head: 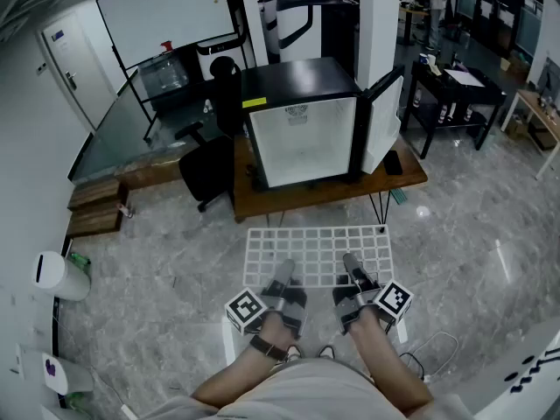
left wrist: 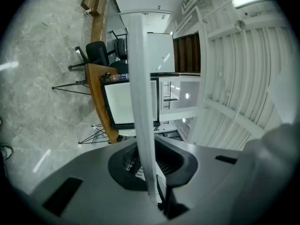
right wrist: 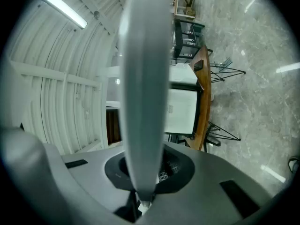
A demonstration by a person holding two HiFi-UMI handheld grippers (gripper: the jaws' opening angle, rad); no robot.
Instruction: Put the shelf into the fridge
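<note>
A white wire shelf is held level above the floor in the head view, in front of the person. My left gripper is shut on its near edge at the left, and my right gripper is shut on the same edge at the right. In the left gripper view the shelf runs edge-on between the jaws; in the right gripper view the shelf does the same. Ahead stands a small black fridge on a low wooden table, its door swung open to the right, its white inside showing.
A black office chair stands left of the table. A black cart is at the right, wooden steps at the left, a whiteboard behind. Marble floor lies between me and the table. A cable lies by my right side.
</note>
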